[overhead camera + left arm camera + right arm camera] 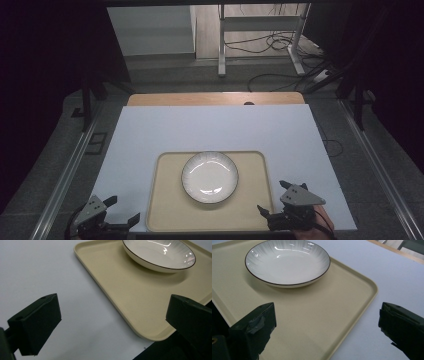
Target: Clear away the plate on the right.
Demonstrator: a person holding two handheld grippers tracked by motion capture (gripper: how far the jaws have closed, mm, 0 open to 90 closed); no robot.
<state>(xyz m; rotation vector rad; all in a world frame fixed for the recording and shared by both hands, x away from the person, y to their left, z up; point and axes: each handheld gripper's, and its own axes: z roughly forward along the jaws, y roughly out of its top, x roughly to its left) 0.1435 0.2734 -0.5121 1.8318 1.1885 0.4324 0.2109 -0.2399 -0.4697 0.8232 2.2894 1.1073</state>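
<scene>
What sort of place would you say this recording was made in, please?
Probably a lab or recording workspace, not a kitchen: dark curtains flank a white-covered table, loose cables trail across the floor by a metal desk frame, and only a staged tray and plate sit out.

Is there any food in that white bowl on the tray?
Empty. The bowl shows only its bare glossy inside with light reflections, sitting upright on the tray.

A white plate sits on a beige tray on the table; the left gripper and right gripper flank the tray, jaws apart.
</scene>
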